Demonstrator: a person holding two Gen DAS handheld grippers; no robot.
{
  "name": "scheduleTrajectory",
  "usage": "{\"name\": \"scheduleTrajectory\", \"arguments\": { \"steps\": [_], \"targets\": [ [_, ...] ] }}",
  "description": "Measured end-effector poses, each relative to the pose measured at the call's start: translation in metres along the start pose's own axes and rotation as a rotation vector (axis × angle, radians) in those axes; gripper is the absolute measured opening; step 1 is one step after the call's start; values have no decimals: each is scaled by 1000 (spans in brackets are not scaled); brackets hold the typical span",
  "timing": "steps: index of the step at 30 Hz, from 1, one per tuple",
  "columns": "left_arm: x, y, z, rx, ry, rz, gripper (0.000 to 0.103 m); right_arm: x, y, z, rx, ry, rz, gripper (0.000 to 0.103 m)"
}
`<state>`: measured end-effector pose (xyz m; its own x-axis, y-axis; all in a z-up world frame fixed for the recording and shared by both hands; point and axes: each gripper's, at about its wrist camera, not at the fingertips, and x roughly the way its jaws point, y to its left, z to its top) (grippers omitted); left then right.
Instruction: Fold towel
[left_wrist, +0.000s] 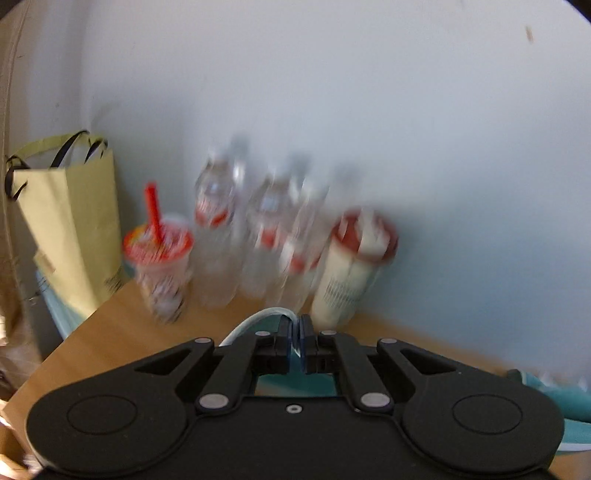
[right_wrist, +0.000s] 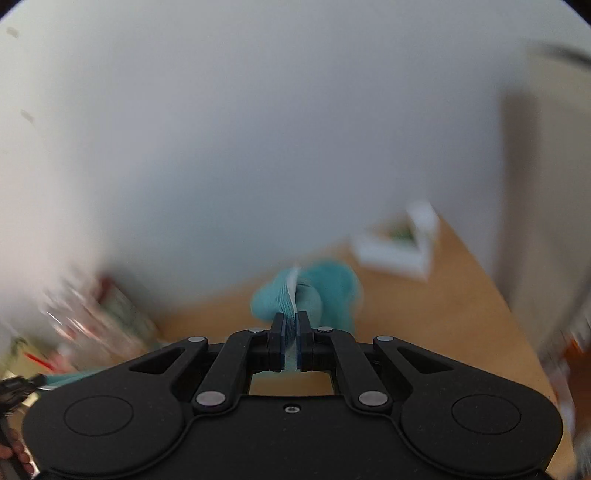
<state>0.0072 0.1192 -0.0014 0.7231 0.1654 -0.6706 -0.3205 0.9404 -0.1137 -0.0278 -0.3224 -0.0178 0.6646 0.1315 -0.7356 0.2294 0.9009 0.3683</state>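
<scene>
Both tongs, left (left_wrist: 294, 334) and right (right_wrist: 291, 332), pinch the teal towel's (right_wrist: 314, 291) edge above bare table (right_wrist: 443, 295).

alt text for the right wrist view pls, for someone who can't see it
The right gripper is shut on a bunched teal towel, lifted above a wooden table facing a pale wall. A blurred white box sits further back on the table; the whole view is smeared by motion.

Light: soft, even daylight, no glare
Blur: bottles (left_wrist: 218, 229) and cups at centre left smeared; white box (right_wrist: 399, 251) at right smeared
Sharp: black gripper bodies, lower frame
Edges: fisheye bending, dark corners
</scene>
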Motion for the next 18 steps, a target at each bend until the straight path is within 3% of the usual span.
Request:
{"name": "scheduleTrajectory", "arguments": {
  "steps": [3,6,10,12,16,18],
  "targets": [
    [16,4,-36,51,104,13,4,27,-22,-39,4,138,-96,5],
    [30,11,-64,84,186,27,4,45,-32,-61,-14,232,-138,6],
    [41,16,-83,119,248,87,5,55,-29,-69,-119,253,-202,17],
    [45,22,-88,102,290,85,9,54,-24,-68,-181,239,-221,30],
    [48,37,-98,67,353,115,47,57,-10,-55,-327,193,-204,34],
    [44,47,-101,60,370,148,47,67,5,-45,-453,169,-169,34]
  ]
}}
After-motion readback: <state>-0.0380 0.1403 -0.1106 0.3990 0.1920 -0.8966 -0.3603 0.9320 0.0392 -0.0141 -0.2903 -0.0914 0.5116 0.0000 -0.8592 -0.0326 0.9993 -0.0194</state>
